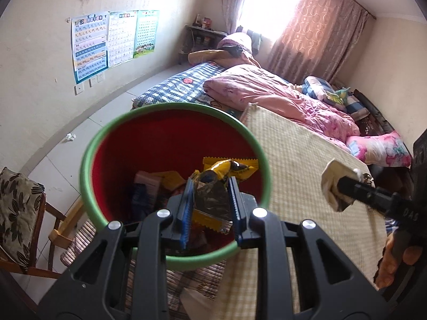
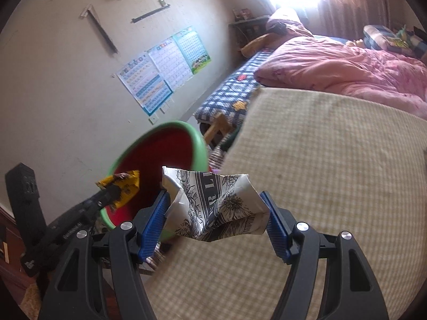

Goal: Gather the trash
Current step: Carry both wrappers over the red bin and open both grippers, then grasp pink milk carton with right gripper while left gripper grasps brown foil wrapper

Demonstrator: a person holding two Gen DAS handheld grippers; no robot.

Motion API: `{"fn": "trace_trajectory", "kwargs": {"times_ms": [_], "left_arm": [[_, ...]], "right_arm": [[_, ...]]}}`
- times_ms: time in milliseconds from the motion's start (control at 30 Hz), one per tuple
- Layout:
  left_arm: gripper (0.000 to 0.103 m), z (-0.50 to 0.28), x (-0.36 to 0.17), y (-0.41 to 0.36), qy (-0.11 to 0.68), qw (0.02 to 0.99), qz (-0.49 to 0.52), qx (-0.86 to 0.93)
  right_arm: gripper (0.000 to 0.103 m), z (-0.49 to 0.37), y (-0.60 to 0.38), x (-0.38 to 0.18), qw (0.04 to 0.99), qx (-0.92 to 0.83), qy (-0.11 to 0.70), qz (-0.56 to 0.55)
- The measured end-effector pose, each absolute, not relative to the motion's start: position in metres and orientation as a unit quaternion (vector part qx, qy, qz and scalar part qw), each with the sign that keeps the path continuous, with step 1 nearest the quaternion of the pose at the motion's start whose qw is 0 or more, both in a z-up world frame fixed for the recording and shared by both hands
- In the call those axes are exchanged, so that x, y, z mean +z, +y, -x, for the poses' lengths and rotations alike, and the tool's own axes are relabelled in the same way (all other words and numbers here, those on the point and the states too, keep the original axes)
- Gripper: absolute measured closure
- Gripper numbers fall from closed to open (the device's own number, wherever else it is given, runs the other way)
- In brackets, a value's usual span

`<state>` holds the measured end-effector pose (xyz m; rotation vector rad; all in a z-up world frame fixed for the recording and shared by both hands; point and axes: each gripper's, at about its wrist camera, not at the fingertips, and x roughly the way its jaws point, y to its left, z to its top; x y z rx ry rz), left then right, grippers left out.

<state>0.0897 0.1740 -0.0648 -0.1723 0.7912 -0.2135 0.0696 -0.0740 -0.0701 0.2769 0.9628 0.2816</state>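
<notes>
A red trash bin with a green rim (image 1: pixel 96 144) stands by the bed, with several wrappers inside. My left gripper (image 1: pixel 210 202) is over the bin's mouth, shut on a yellow snack wrapper (image 1: pixel 213 184). In the right wrist view the bin (image 2: pixel 197 138) is at the left, and the left gripper holds the yellow wrapper (image 2: pixel 125 186) over it. My right gripper (image 2: pixel 216 213) is shut on a crumpled white paper box with black flower print (image 2: pixel 213 202), above the bed's checked mat and right of the bin. It also shows in the left wrist view (image 1: pixel 333 184).
The bed has a beige checked mat (image 1: pixel 293 165), a pink quilt (image 1: pixel 267 90) and a flowered pillow (image 1: pixel 379 149). A crumpled white tissue (image 1: pixel 70 136) lies on the tiled floor by the wall. A wooden chair with a patterned cushion (image 1: pixel 18 202) stands at the left.
</notes>
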Motion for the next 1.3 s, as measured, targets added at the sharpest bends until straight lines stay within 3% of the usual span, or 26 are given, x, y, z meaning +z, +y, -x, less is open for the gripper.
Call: {"fn": "trace_trajectory", "kwargs": {"times_ms": [800, 833, 933, 1067, 1300], "left_arm": [[0.079, -0.119, -0.085, 0.222, 0.404, 0.901, 0.084, -0.132], [0.077, -0.12, -0.086, 0.223, 0.405, 0.901, 0.087, -0.131], [0.055, -0.121, -0.088, 0.227, 0.404, 0.902, 0.095, -0.121], [0.044, -0.121, -0.09, 0.228, 0.404, 0.902, 0.1, -0.112], [0.042, -0.117, -0.081, 0.209, 0.39, 0.909, 0.104, -0.108]], "right_arm": [[0.034, -0.114, 0.021, -0.084, 0.855, 0.157, 0.479, -0.123], [0.034, -0.114, 0.021, -0.085, 0.853, 0.16, 0.481, -0.124], [0.033, -0.115, 0.022, -0.086, 0.85, 0.168, 0.482, -0.13], [0.031, -0.112, 0.016, -0.083, 0.85, 0.17, 0.479, -0.139], [0.031, -0.09, -0.055, -0.066, 0.879, 0.097, 0.443, -0.147]]}}
